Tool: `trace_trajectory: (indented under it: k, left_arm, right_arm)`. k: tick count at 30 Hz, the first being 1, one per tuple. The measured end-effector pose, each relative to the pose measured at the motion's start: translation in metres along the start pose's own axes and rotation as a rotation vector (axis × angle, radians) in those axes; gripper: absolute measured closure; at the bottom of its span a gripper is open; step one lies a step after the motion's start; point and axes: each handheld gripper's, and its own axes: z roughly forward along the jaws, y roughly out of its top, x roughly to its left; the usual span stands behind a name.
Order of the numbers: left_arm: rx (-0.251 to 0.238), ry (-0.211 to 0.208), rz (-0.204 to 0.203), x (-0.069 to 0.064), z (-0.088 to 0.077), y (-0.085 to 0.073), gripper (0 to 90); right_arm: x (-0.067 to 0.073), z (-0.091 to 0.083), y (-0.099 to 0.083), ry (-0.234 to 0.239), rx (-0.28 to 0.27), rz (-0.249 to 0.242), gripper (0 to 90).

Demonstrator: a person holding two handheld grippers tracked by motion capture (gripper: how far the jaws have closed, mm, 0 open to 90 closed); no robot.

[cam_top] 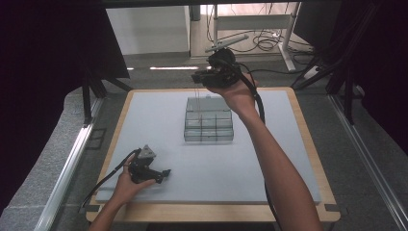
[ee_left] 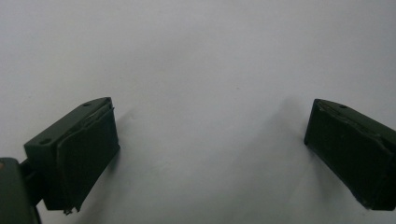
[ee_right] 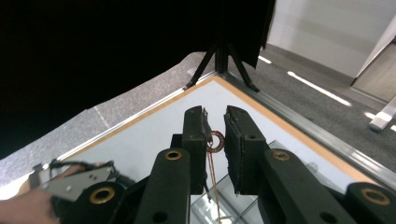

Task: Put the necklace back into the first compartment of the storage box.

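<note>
Dark curtains left and right, a pale grey mat on a wood-edged table, cables and desk legs on the floor beyond the far edge.

A clear compartment box stands far of centre on the mat, lid up as far as I can tell. My right gripper is lifted above the box's far side, jaws nearly closed on a small coppery ring; thin strands of the same colour hang from the ring towards the box. The high view has them as faint lines under my right gripper. Whether their lower ends are free of the compartments I cannot tell.

My left gripper rests on the near left of the mat, well apart from the box, jaws wide open, nothing between them, bare mat in front.

Step in hand, as I judge it: drawing the ring and its strands out of the box, or lowering them in.

To do it well:
- hold the ring pinch steady; the grip is on a thin edge and could slip
- move straight up or down, slowly, so the strands do not snag a divider or drag the light box
- if the box shifts, bring the left jaws over to steady its near wall
</note>
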Motion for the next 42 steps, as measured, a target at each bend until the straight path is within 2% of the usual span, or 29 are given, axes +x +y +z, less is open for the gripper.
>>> trace_trajectory:
  k: [5, 7, 8, 18, 23, 27, 30, 42]
  left_arm:
    - [-0.001, 0.000, 0.000, 0.000, 0.000, 0.000, 2.5]
    - [-0.002, -0.001, 0.000, 0.000, 0.000, 0.000, 2.5]
    - [-0.002, -0.001, 0.001, 0.000, 0.000, 0.000, 2.5]
    - [-0.001, -0.002, 0.001, 0.000, 0.000, 0.000, 2.5]
    - [0.000, -0.003, 0.001, 0.000, 0.000, 0.000, 2.5]
    - [0.000, -0.003, 0.001, 0.000, 0.000, 0.000, 2.5]
    - [0.001, -0.003, 0.002, 0.000, 0.000, 0.000, 2.5]
    - [0.000, -0.004, 0.000, 0.000, 0.000, 0.000, 2.5]
  right_arm:
    - [-0.006, 0.009, 0.004, -0.014, -0.012, 0.018, 76.9]
    - [-0.009, 0.014, 0.005, -0.018, -0.019, 0.034, 76.9]
    - [-0.011, 0.017, 0.006, -0.010, -0.037, 0.058, 76.9]
    - [-0.014, 0.036, 0.011, -0.038, -0.029, 0.075, 76.9]
    - [-0.022, 0.050, 0.011, -0.055, -0.035, 0.093, 76.9]
    - [-0.028, 0.063, 0.008, -0.060, -0.025, 0.118, 76.8]
    - [-0.030, 0.072, 0.005, -0.074, -0.013, 0.117, 76.8]
    - [-0.038, 0.096, -0.007, -0.088, 0.034, 0.142, 76.8]
